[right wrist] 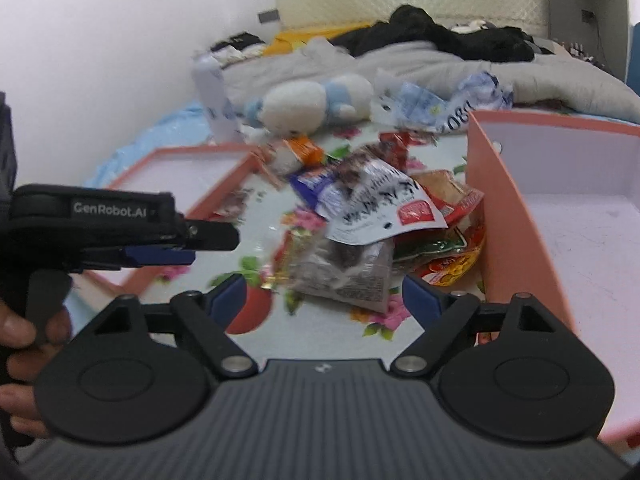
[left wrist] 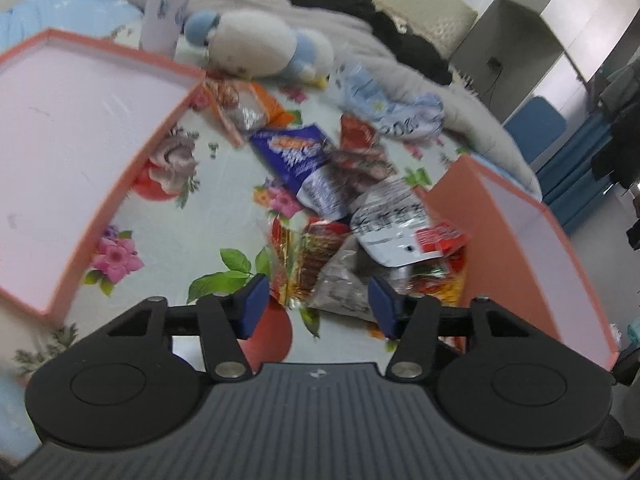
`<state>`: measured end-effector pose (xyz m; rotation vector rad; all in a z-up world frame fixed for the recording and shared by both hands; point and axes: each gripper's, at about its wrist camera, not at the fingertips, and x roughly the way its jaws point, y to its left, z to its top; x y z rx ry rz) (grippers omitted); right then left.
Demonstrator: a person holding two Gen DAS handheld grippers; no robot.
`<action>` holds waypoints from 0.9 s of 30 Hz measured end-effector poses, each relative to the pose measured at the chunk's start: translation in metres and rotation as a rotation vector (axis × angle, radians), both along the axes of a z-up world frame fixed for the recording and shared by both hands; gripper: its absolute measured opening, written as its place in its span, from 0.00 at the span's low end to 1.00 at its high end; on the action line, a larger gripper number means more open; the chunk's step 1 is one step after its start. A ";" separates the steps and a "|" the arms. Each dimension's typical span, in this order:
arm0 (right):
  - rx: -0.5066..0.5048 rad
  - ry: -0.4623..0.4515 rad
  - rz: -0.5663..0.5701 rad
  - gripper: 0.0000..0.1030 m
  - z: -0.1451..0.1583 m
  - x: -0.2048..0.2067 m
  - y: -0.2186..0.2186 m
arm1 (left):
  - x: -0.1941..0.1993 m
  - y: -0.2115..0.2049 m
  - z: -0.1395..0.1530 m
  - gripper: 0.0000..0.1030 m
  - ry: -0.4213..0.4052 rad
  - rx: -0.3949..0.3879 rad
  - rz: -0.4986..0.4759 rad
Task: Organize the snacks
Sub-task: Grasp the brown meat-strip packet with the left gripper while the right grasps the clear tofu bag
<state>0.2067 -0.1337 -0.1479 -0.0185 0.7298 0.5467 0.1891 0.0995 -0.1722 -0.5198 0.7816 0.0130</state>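
- "GenRobot.AI", white lettering on the black strap of the left gripper [right wrist: 160, 256], as it shows at the left edge of the right wrist view.
- "080", large dark digits seen upside down on the crumpled pale blue and white plastic bag [right wrist: 460, 112] lying on the floral sheet beyond the snack pile; the same print in the left wrist view is too blurred to confirm.
- White snack packet with black brush-style characters and a red square label [right wrist: 384, 212]: script present, too blurred to read.
- Purple and orange snack packet [left wrist: 296, 152]: orange brand lettering, not legible.
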 end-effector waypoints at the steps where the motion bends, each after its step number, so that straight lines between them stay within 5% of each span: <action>1: -0.003 0.016 -0.002 0.84 -0.006 0.007 0.001 | 0.007 0.001 -0.008 0.55 0.010 0.000 0.001; 11: -0.090 0.072 0.060 0.82 -0.046 0.048 0.021 | 0.042 0.012 -0.048 0.34 0.073 -0.023 0.004; 18: -0.103 0.060 0.098 0.63 -0.056 0.053 0.031 | 0.050 0.007 -0.057 0.08 0.090 0.012 -0.014; 27: -0.098 0.057 0.101 0.45 -0.048 0.033 0.025 | 0.023 0.002 -0.049 0.05 0.092 0.023 0.005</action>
